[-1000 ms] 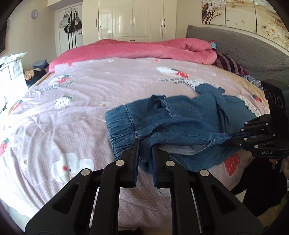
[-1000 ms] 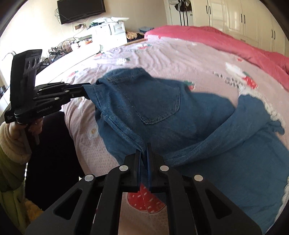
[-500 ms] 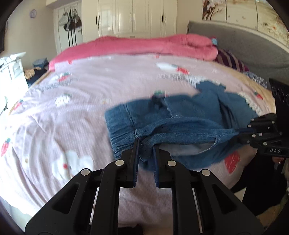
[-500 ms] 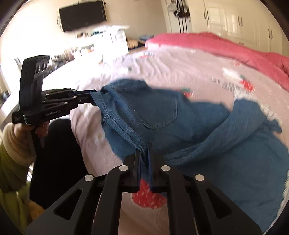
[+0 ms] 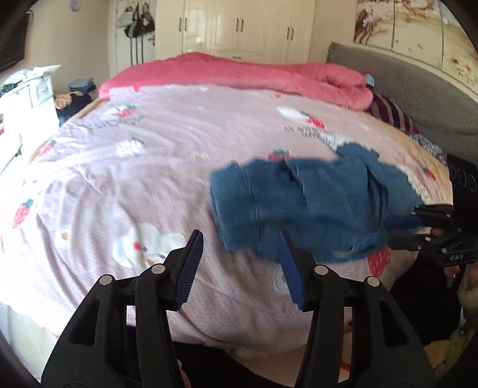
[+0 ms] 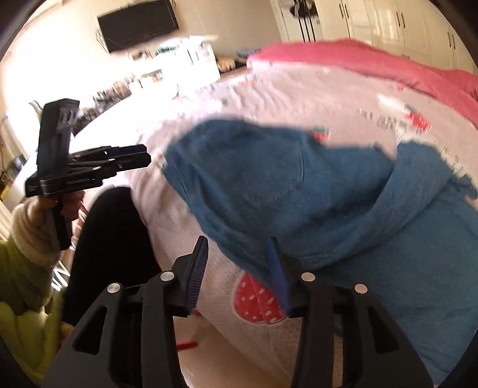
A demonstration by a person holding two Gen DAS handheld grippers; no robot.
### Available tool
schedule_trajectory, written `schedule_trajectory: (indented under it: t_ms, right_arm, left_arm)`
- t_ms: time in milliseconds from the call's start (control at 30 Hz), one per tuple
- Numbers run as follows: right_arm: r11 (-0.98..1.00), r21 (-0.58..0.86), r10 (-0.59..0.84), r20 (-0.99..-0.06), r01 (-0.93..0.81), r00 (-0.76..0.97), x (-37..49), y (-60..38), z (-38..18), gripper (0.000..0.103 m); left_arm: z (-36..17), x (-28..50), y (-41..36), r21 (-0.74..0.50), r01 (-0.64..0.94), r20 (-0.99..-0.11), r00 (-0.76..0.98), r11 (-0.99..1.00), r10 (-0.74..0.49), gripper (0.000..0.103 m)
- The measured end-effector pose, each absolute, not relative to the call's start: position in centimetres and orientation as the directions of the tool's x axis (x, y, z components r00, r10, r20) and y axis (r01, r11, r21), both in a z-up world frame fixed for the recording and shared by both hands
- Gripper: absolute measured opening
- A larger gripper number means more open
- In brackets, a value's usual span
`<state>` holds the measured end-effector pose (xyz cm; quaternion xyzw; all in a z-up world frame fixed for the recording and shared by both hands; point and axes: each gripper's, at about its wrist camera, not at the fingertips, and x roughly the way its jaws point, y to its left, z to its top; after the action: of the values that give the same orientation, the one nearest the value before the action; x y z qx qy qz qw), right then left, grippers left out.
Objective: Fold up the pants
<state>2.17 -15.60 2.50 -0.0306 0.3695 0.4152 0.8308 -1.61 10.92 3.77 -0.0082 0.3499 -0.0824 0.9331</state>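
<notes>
The blue denim pants [image 5: 310,206] lie bunched on the pink printed bed sheet [image 5: 143,185] near the bed's front edge; they also show in the right wrist view [image 6: 298,191]. My left gripper [image 5: 239,241] is open and empty, just in front of the waistband end. My right gripper [image 6: 237,247] is open and empty, at the pants' near edge. Each gripper shows in the other's view: the right one [image 5: 400,223] at the pants' right end, the left one [image 6: 143,156] apart from the pants' left end. Both views are motion-blurred.
A rolled pink duvet [image 5: 239,71] lies along the far side of the bed. A grey headboard [image 5: 418,98] and striped pillow [image 5: 391,115] are at the right. Wardrobes [image 5: 239,27] stand behind. A white desk [image 6: 185,59] and wall television [image 6: 137,24] lie beyond the bed.
Both grippers have opened and let go of the pants. The lifted waistband edge has dropped onto the bed, and both grippers have drawn back a little.
</notes>
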Motion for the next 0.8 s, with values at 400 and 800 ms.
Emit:
schedule_trajectory:
  t_ms: [400,800]
  right_arm:
    - [0.8,0.249,0.519,-0.744,-0.547,0.421,7.0,-15.3,-0.9,0.045]
    - [0.786,0.3,0.571,-0.689,-0.541,0.447,5.6,-17.9,0.3,0.053]
  left_arm:
    - [1.2,5.5,2.7,-0.152,0.269,-0.727,0.622,0.951,-0.292,0.046]
    - [-0.5,4.6,4.1,-0.151,0.266,-0.714,0.636,0.952,-0.291,0.056]
